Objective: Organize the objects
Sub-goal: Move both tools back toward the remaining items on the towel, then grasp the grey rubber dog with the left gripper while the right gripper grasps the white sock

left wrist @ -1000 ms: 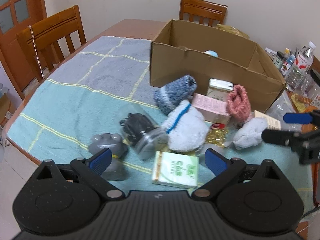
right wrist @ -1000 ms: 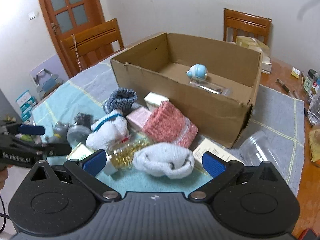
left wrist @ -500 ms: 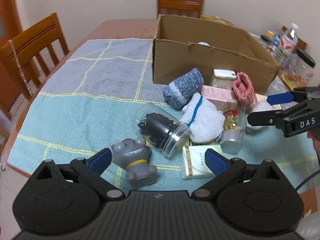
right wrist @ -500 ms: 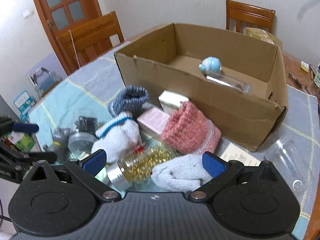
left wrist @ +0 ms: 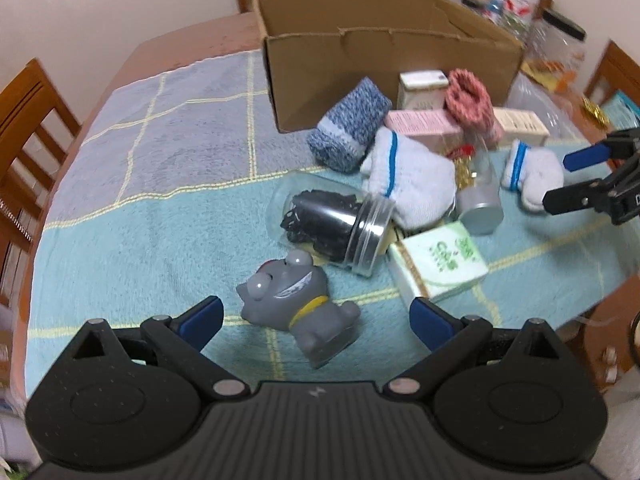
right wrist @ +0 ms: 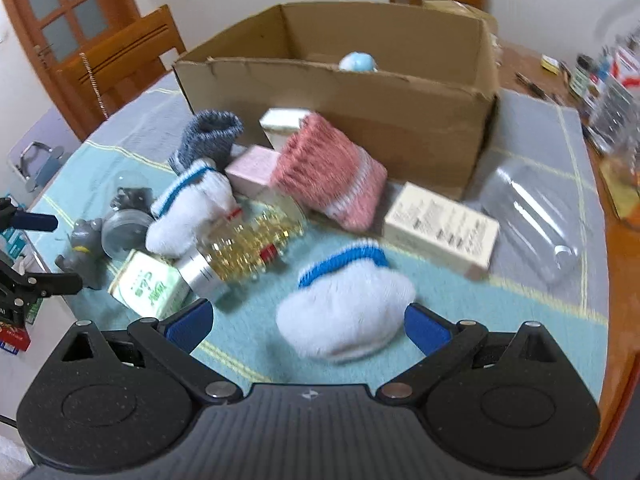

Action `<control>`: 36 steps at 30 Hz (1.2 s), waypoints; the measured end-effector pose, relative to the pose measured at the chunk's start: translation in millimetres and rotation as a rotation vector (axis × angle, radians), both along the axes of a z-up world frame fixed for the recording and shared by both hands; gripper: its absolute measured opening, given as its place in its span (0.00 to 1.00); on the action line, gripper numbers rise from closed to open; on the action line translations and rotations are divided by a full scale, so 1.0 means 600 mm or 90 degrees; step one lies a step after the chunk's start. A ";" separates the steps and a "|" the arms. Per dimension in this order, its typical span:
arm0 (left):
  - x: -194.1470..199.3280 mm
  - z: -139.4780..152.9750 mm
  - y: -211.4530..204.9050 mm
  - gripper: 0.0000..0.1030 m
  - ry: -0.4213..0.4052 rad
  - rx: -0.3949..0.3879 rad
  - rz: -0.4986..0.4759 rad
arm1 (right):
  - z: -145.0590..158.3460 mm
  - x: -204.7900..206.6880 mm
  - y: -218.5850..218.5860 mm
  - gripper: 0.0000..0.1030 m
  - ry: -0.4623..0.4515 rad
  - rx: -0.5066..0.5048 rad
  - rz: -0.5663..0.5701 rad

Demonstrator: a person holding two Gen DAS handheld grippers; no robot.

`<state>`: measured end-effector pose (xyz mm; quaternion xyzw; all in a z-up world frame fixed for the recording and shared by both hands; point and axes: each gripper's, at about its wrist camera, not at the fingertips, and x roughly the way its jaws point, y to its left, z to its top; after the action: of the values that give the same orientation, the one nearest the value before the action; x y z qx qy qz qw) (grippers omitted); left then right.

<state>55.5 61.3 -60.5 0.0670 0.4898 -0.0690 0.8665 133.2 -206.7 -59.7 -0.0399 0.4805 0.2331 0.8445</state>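
**Hovering over a cluttered surface, both grippers spread**

Hanging low over the near edge of the surface, the left gripper [left wrist: 316,320] has its jaws spread wide and holds nothing; a grey toy dog [left wrist: 298,300] lies on its side just ahead of the gap between them. At 12 o'clock from the dog lies a clear jar with dark contents [left wrist: 328,224], its metal lid toward 4 o'clock. A green-and-white box [left wrist: 440,264] sits at 3 o'clock of the jar lid.

The right gripper [right wrist: 308,322] also has its jaws apart, empty, with a white sock with a blue band [right wrist: 344,312] lying on the teal checked cloth [right wrist: 248,336] right between its tips, nearer the right one. At 10 o'clock from that sock lies a bottle of golden capsules [right wrist: 244,248], and beyond it a second white sock [right wrist: 188,208]. A pink knitted sock [right wrist: 328,172] leans at 12 o'clock, beside a pink box [right wrist: 252,168] and a blue-grey sock [right wrist: 208,136]. A cream box [right wrist: 440,228] lies at 2 o'clock, a clear plastic container [right wrist: 532,216] further right.

Behind the pile stands an open cardboard box [right wrist: 360,104], a pale blue round object [right wrist: 358,62] showing inside it over the near wall. Wooden chairs [right wrist: 116,60] stand around the surface.
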 end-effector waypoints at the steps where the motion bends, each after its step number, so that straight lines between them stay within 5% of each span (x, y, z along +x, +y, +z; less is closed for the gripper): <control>1: 0.001 -0.003 0.003 0.96 0.001 0.003 -0.012 | -0.004 -0.003 0.000 1.00 0.001 -0.006 -0.004; 8: 0.012 -0.023 0.021 0.96 0.011 0.009 -0.095 | -0.039 -0.025 0.003 1.00 -0.009 -0.081 -0.016; 19: 0.027 -0.047 0.062 0.96 0.017 0.032 -0.246 | -0.061 -0.036 0.011 1.00 -0.019 -0.102 -0.058; 28: 0.048 -0.058 0.069 0.95 0.008 -0.018 -0.318 | -0.064 -0.042 0.018 1.00 -0.034 -0.099 -0.097; 33: 0.054 -0.056 0.064 0.76 0.001 -0.049 -0.326 | -0.062 -0.043 0.019 1.00 -0.027 -0.104 -0.109; 36: 0.049 -0.055 0.062 0.73 -0.007 -0.047 -0.342 | -0.060 -0.045 0.017 1.00 -0.020 -0.107 -0.116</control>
<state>84.8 98.7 -93.5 0.1635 0.4471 -0.3138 0.8215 106.2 -196.3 -95.9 -0.0705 0.4870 0.1135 0.8631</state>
